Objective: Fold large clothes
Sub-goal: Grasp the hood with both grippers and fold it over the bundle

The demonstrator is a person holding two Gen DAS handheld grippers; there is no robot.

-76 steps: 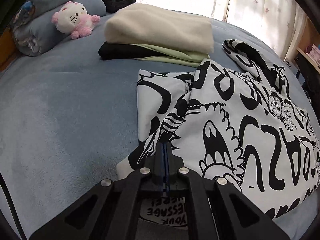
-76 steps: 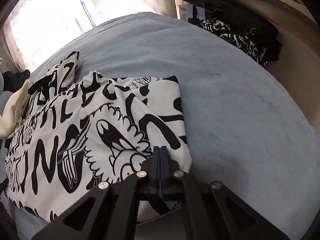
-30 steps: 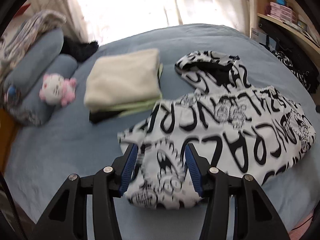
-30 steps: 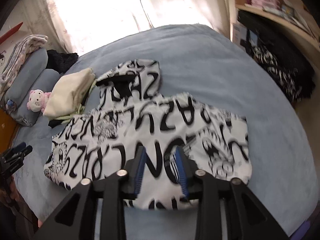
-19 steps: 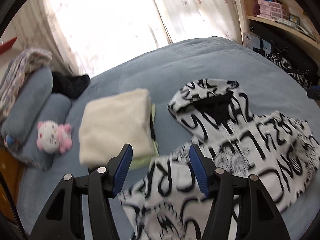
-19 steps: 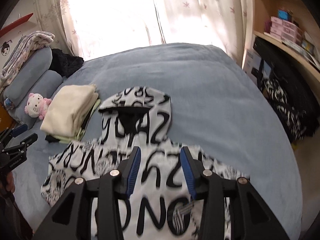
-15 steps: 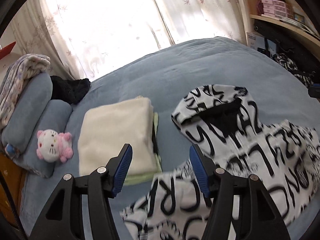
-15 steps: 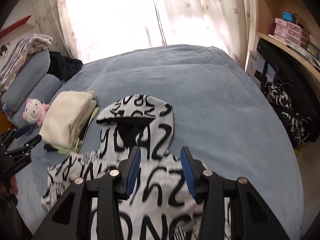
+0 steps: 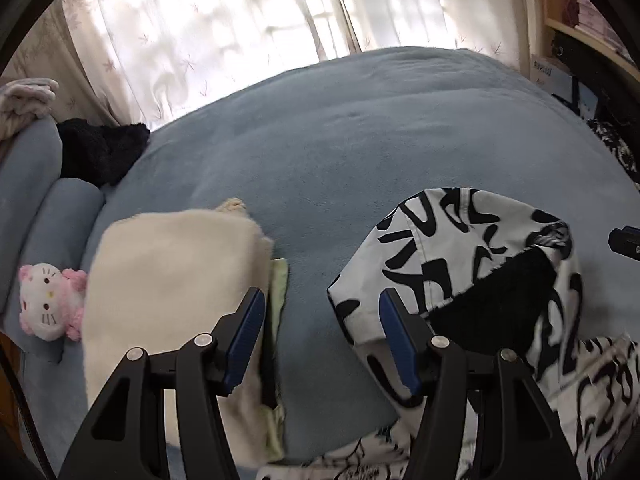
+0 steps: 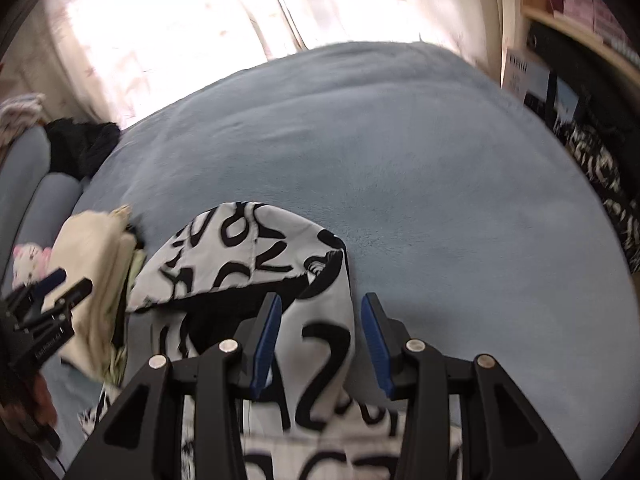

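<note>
The black-and-white printed hoodie (image 10: 256, 248) lies on the blue bed (image 9: 360, 128), its hood (image 9: 460, 240) spread flat toward the window and black lining showing, apparently laid out so the hood can be folded in next. Most of the body is cut off below both wrist views, so how far its folding has got cannot be judged. Beside it, a stack of folded clothes (image 9: 168, 280) topped by a cream piece sits near the pillows, seemingly finished work kept clear of the folding area; the lower layers are largely hidden. The right tongs (image 10: 320, 340) hang spread over the hood's right edge, gripping nothing. The left tongs (image 9: 320, 340) hover spread above the gap between stack and hood. A pink-and-white plush cat (image 9: 46, 300) rests against the pillows.
</note>
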